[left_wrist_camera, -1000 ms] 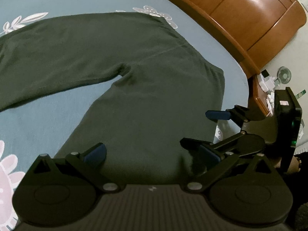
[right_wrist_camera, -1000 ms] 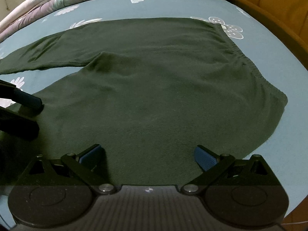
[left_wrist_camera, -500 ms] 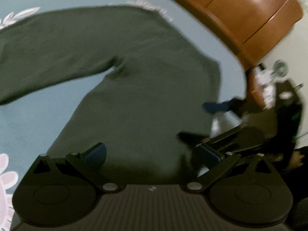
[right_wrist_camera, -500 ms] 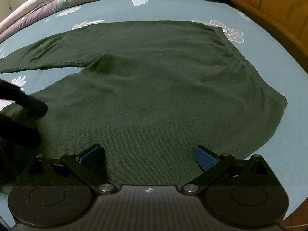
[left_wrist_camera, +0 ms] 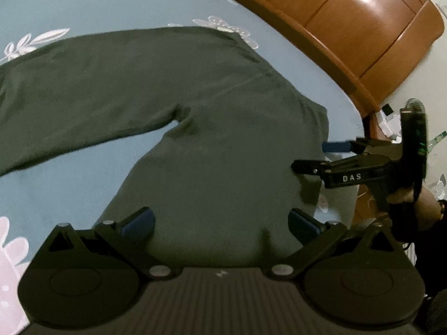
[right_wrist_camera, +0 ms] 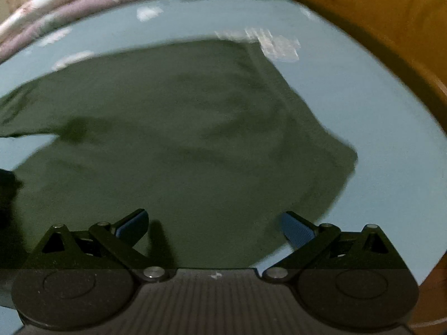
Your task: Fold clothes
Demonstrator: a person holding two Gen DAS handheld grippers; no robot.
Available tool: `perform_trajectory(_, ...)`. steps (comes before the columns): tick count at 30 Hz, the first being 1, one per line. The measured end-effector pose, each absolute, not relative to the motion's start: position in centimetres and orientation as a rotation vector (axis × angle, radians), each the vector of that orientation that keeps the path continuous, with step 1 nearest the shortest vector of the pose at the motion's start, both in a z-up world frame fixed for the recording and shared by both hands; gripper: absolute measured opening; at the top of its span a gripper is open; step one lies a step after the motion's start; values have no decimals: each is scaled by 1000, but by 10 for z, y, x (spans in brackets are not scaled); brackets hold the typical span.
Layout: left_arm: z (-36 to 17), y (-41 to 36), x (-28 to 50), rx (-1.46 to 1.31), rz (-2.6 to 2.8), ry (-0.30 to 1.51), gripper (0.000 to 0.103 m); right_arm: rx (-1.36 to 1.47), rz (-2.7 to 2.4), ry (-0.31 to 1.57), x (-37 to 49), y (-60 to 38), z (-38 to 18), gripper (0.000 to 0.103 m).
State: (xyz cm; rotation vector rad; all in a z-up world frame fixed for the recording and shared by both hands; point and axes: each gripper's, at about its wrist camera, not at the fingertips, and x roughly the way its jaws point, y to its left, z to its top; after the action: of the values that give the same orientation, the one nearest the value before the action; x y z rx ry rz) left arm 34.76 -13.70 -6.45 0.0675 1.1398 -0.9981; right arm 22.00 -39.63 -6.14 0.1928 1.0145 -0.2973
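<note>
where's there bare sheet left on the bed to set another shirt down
Bare sheet shows in the wedge between the two legs of the trousers, and in a strip between the waistband and the wooden bed frame. Crowded: the near waist corner, where the right tool hovers.

One pair of dark green trousers (left_wrist_camera: 212,128) is counted ahead of the left gripper (left_wrist_camera: 220,223). Two grippers are counted, including the right gripper (right_wrist_camera: 215,223). One bed (left_wrist_camera: 134,8) is counted.

Blue floral bedsheet (left_wrist_camera: 69,173) – glossy wooden headboard (left_wrist_camera: 363,28)
</note>
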Motion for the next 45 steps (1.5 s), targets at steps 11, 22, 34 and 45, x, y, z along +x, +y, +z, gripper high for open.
perform_trajectory(11, -64, -160, 347, 66, -1030, 1102, 102, 277, -252, 949, 219, -445, -37, 103)
perform_trajectory(22, -69, -167, 343, 114, -981, 1070, 102, 328, -71, 920, 270, -479, -31, 103)
perform_trajectory(34, -47, -168, 351, 32, -792, 911, 102, 410, 261, 936, 389, -581, -26, 103)
perform_trajectory(45, -52, -183, 349, 56, -756, 943, 102, 791, 460, 928, 439, -644, -88, 103)
